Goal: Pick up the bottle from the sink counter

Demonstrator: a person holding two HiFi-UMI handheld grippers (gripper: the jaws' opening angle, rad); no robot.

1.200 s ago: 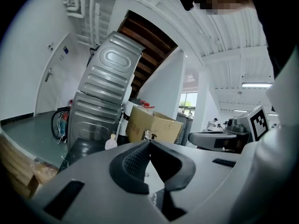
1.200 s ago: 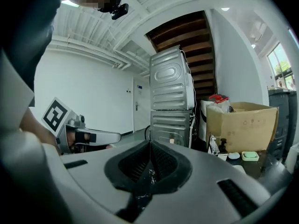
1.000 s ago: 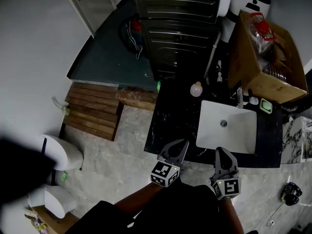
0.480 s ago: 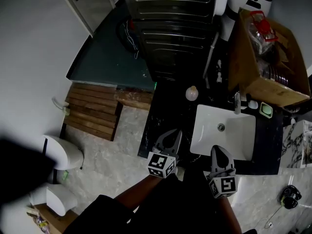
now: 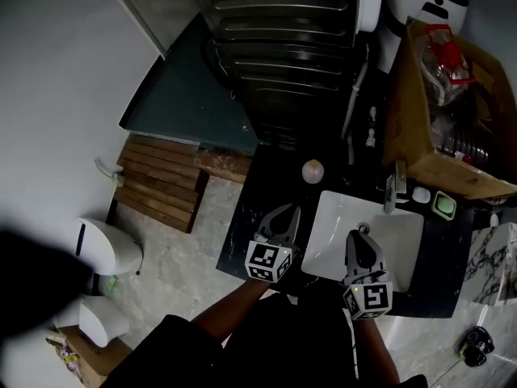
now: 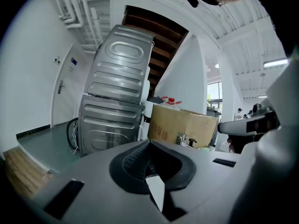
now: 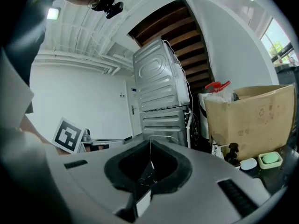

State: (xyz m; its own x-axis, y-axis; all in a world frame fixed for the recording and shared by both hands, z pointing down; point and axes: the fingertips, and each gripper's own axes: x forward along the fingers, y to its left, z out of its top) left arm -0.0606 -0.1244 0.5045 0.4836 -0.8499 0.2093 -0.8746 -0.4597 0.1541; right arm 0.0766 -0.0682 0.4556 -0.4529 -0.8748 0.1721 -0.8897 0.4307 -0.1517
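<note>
Two hand-held tools hang over the front edge of a black stone sink counter (image 5: 266, 176). The left gripper (image 5: 283, 217) and the right gripper (image 5: 359, 237) both have their jaws pressed fully together, and neither holds anything. Their own cameras confirm it: the pads meet in a single seam and nothing is caught between them.

The target, a pale rounded bottle (image 5: 313, 170), stands untouched on the dark counter. It is at about one o'clock from the left gripper and eleven o'clock from the right, just off the eleven o'clock corner of the white rectangular basin (image 5: 396, 233). A brown cardboard box (image 5: 412, 120) sits well apart at the basin's one o'clock.

From overhead only the bottle's top shows, so its material cannot be told. It is judged to be a small, light, stiff container with a smooth and possibly wet skin that could slip. The surest hold looks to be across the body below the shoulder, with the jaws first opened wide, closing squarely so it neither tips nor squirts sideways toward the basin.
</note>
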